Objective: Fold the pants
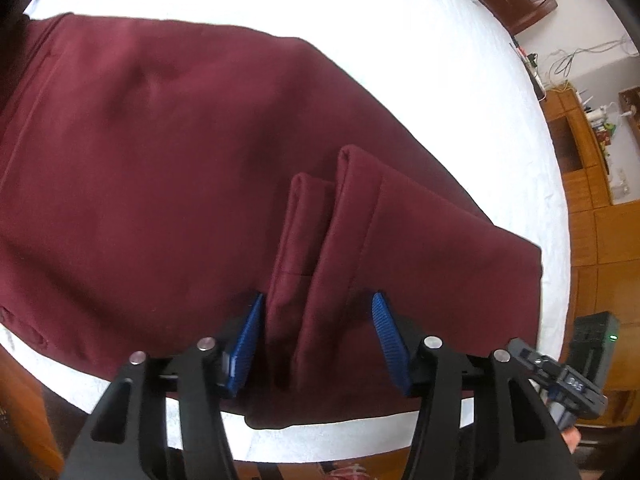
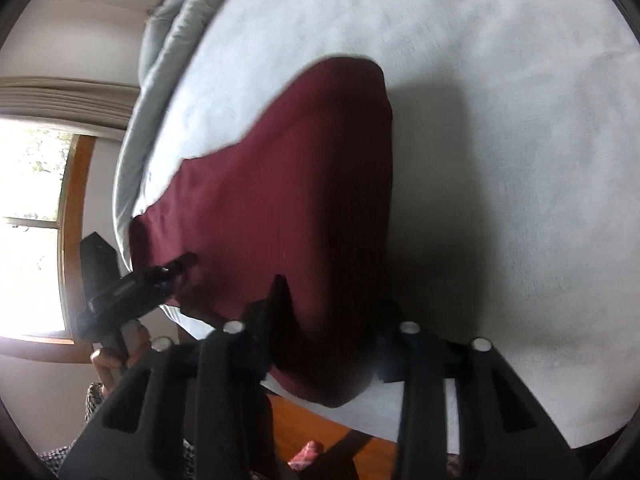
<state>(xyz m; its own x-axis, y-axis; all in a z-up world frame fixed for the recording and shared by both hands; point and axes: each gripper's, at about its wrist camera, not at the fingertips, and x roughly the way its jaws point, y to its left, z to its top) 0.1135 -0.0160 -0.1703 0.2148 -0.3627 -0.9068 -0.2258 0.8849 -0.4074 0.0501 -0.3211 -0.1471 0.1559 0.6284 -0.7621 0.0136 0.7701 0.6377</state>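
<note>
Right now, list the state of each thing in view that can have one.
Pants: lying on the bed, bunched folds between the left tongs.
Left tongs: open, straddling the folds.
Right tongs: fabric between the fingers, grip unclear.
Bed: covered with a white sheet.

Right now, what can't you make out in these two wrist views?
- Left wrist: whether the left tongs actually pinch the pants; cloth bunches between the blue pads, contact unclear.
- Left wrist: the pants' left end, cut off by the frame edge.
- Right wrist: the right tongs fingertips, dark, blurred, buried in cloth.
- Right wrist: the near hem, hidden behind the tongs.
</note>
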